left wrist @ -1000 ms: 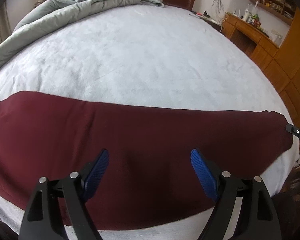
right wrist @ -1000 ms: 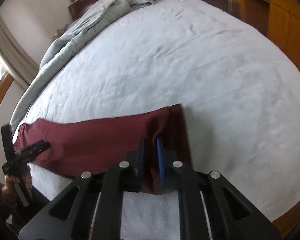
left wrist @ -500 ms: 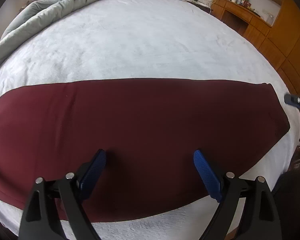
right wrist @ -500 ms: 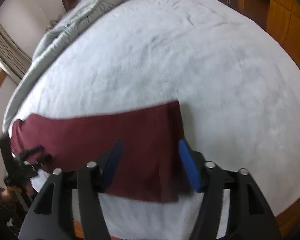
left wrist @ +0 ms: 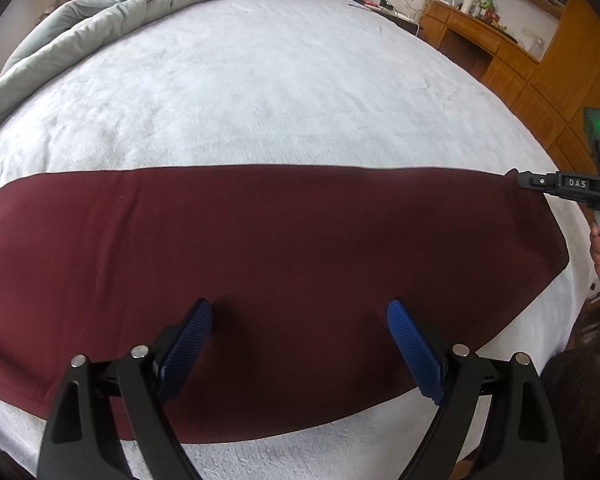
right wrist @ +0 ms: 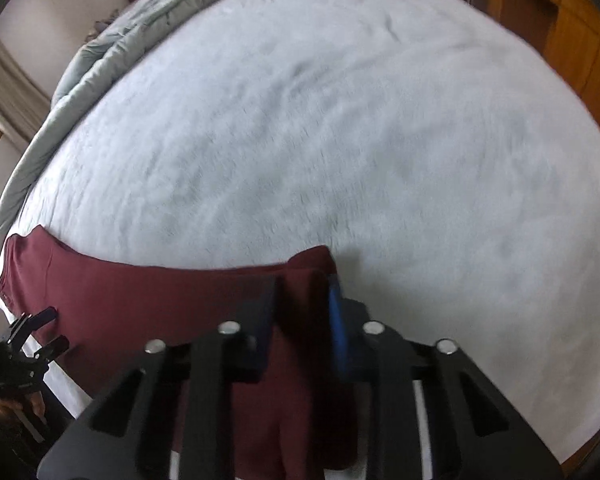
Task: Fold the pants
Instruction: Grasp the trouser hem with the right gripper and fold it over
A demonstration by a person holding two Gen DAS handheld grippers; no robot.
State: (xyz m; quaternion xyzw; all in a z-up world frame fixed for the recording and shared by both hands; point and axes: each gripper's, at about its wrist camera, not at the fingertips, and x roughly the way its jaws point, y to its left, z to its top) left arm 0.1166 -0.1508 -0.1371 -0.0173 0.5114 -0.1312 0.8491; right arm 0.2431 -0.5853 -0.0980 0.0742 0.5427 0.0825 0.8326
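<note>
Rumpled grey duvet (left wrist: 112, 20), wooden desk (left wrist: 480, 36)

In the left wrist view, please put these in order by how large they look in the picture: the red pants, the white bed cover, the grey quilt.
Largest to smallest, as seen:
1. White bed cover
2. Red pants, close behind; they lie nearer the camera, so this order is unsure.
3. Grey quilt, clearly the smallest, bunched at the far edge.

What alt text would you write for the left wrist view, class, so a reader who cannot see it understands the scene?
Dark red pants lie flat in a long band across a pale grey bed, with the open left claw over their near edge. At the far right, the right claw meets the pants' end, and a rumpled grey-green duvet lies beyond.
</note>
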